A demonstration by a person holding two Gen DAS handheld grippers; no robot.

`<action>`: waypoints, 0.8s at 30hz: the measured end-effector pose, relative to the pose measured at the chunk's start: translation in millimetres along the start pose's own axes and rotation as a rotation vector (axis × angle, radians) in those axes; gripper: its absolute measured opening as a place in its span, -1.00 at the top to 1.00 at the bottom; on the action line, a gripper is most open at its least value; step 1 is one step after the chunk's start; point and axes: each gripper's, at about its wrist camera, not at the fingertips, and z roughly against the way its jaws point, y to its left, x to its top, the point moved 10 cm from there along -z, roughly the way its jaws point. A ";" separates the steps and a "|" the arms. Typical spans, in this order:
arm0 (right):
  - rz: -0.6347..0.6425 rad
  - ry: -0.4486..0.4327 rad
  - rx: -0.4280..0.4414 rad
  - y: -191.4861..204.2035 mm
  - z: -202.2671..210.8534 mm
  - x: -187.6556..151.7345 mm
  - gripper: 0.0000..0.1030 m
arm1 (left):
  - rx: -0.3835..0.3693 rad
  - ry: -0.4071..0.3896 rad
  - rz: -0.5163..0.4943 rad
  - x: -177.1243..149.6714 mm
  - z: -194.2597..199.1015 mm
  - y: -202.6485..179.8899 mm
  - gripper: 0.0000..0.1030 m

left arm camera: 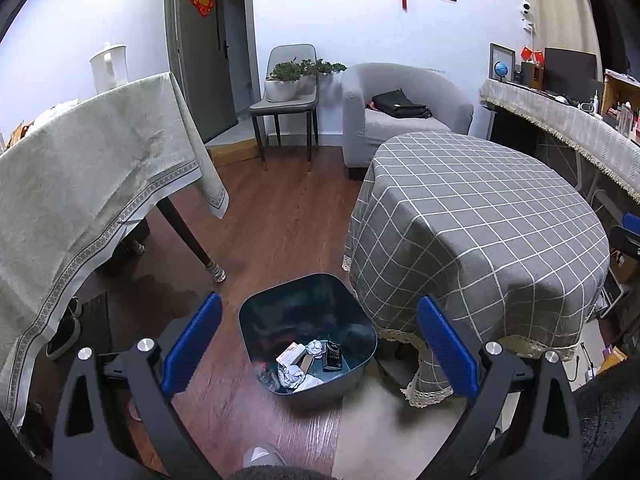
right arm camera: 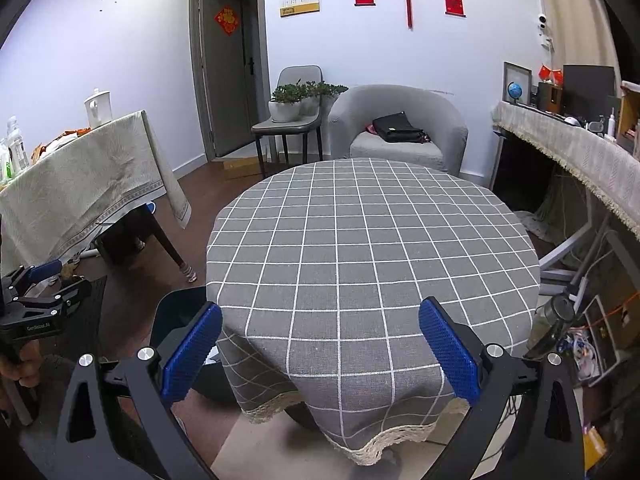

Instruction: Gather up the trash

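Down on the wooden floor (left arm camera: 276,216), in the left wrist view, a dark trash bin (left arm camera: 308,332) stands just beside the hanging edge of the grey checked tablecloth (left arm camera: 480,224). It has a squarish mouth with rounded corners and glossy dark walls, and it is far from full — the trash lies only along its near side. I can make out two crumpled white paper balls (left arm camera: 291,374), a flat white packet with reddish print (left arm camera: 291,353) and a small black boxy item (left arm camera: 332,356); the rest of the heap is too jumbled to name. The left hand-held gripper (left arm camera: 318,344) hangs above the bin with its blue pads (left arm camera: 192,346) spread wide and nothing between them. To the left stands another surface under a pale green cloth (left arm camera: 100,160), with a white kettle (left arm camera: 109,67) on it.

From the right wrist view, the right hand-held gripper (right arm camera: 320,354) hovers over the near edge of the round surface (right arm camera: 372,240), its jaws wide apart and holding nothing. The checked cloth shows only its grid of white lines. Just a dark sliver of the bin (right arm camera: 180,312) peeks out left of the cloth, behind the left blue pad. At the far left edge the other gripper (right arm camera: 40,296) shows — black frame, blue tip — with fingers (right arm camera: 24,372) wrapped round its handle. Against the back wall sit a grey armchair (right arm camera: 400,128) holding a black bag (right arm camera: 398,128), and a chair with potted plants (right arm camera: 288,100).
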 end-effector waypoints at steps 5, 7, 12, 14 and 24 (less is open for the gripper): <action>-0.001 0.001 0.001 0.2 -0.2 0.4 -0.93 | -0.001 -0.003 -0.006 0.3 0.4 -0.9 -0.93; -0.001 0.001 0.000 0.2 -0.2 0.4 -0.93 | -0.004 -0.002 -0.007 0.0 0.7 -2.2 -0.93; 0.003 0.001 -0.002 0.8 -0.2 0.1 -0.93 | -0.006 -0.001 -0.007 -0.5 1.5 -4.5 -0.93; 0.004 0.001 -0.003 0.8 -0.2 0.1 -0.93 | -0.005 -0.001 -0.007 -0.5 1.5 -4.4 -0.93; 0.004 0.003 -0.007 1.0 0.0 -0.3 -0.93 | -0.006 -0.001 -0.006 -0.5 1.6 -3.8 -0.93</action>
